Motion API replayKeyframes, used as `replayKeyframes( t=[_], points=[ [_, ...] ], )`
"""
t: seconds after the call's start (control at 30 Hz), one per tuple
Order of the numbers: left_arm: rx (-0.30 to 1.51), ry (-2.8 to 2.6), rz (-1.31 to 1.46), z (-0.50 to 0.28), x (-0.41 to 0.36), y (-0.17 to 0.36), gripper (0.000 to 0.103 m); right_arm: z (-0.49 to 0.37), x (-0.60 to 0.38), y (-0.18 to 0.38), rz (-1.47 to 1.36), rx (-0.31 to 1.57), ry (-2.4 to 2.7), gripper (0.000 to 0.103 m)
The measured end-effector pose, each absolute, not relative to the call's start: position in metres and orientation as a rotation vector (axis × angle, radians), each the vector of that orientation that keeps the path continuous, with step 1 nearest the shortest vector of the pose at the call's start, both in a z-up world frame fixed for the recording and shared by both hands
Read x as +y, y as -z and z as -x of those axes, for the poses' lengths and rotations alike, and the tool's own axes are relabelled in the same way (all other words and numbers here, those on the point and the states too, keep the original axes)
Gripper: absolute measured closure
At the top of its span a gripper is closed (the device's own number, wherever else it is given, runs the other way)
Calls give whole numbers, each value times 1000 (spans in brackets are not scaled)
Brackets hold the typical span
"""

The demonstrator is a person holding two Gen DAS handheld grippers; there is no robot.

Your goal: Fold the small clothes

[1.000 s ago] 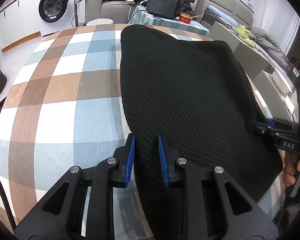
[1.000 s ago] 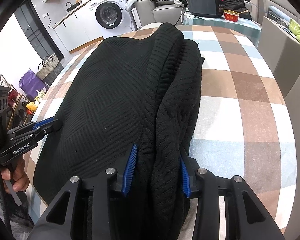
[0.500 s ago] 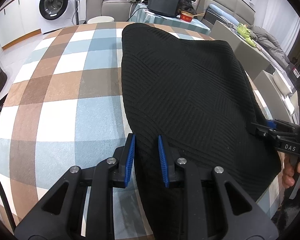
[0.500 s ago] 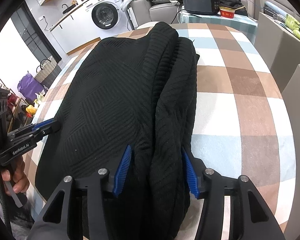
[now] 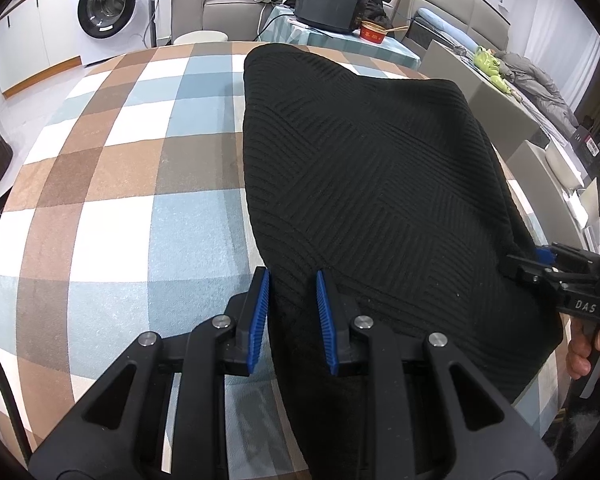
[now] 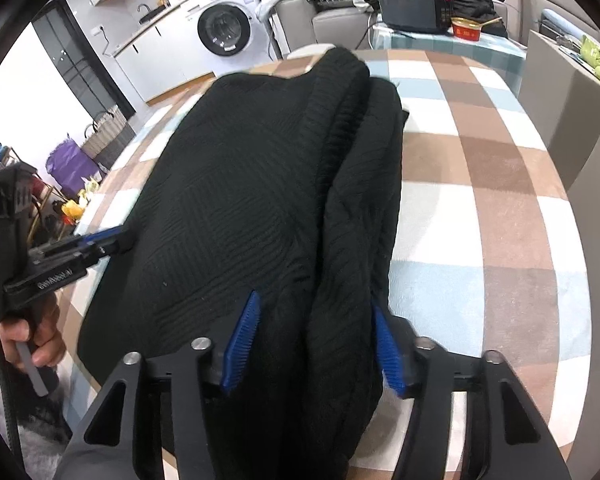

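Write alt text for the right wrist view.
The right gripper straddles the bunched near edge of a black knit garment, its jaws closing. The garment lies on a checked tablecloth; the left gripper meets its left edge.

Left gripper (image 5: 291, 312): black linkage arms with triangular cut-outs, 4 round silver pivot screws across the top, 2 ribbed blue pads (image 5: 259, 322) on the fingers. White "DAS" lettering shows on the right gripper's (image 5: 544, 256) side. Right gripper (image 6: 314, 344): same black frame, 4 silver screws, blue ribbed pads. Thin black cable at frame edge (image 6: 0, 380). Grey trigger lever under each handle.
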State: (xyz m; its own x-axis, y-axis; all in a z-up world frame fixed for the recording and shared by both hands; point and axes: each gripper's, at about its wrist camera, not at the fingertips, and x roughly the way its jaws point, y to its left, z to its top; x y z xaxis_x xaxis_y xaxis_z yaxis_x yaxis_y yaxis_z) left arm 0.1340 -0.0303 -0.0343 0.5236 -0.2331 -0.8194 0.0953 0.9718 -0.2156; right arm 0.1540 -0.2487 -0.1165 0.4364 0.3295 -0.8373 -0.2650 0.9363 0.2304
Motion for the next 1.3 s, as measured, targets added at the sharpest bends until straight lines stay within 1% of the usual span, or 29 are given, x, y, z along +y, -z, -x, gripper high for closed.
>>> replayKeyframes(
  t=[0.03, 0.07, 0.17, 0.23, 0.53, 0.8, 0.97, 1.03, 1.13, 1.2, 1.27, 1.3],
  points=[
    [1002, 196, 148, -134, -31, 34, 82, -154, -247, 118, -65, 1053, -375, 55],
    [1002, 195, 147, -134, -31, 34, 82, -153, -246, 118, -63, 1045, -377, 60],
    [1001, 192, 144, -133, -31, 33, 82, -154, -243, 118, -69, 1032, -385, 64],
    [999, 190, 143, -133, -31, 33, 82, -153, -241, 118, -70, 1026, -388, 65],
    [986, 166, 127, -126, -27, 29, 82, -158, -234, 119, -69, 1021, -400, 65],
    [966, 79, 156, -115, 11, 26, 82, -171, -189, 119, -45, 1007, -474, 65],
    [955, 58, 180, -108, 30, 23, 82, -170, -206, 114, -104, 1026, -416, 59],
    [939, 71, 189, -103, 33, 20, 82, -157, -221, 105, -145, 1003, -416, 59],
    [928, 93, 195, -100, 32, 18, 77, -138, -234, 93, -151, 988, -406, 59],
    [925, 109, 189, -98, 27, 18, 72, -126, -236, 89, -180, 981, -466, 59],
    [924, 123, 178, -95, 22, 17, 60, -119, -231, 89, -212, 980, -530, 59],
    [921, 127, 176, -95, 19, 16, 58, -117, -223, 92, -208, 980, -547, 59]
  ],
)
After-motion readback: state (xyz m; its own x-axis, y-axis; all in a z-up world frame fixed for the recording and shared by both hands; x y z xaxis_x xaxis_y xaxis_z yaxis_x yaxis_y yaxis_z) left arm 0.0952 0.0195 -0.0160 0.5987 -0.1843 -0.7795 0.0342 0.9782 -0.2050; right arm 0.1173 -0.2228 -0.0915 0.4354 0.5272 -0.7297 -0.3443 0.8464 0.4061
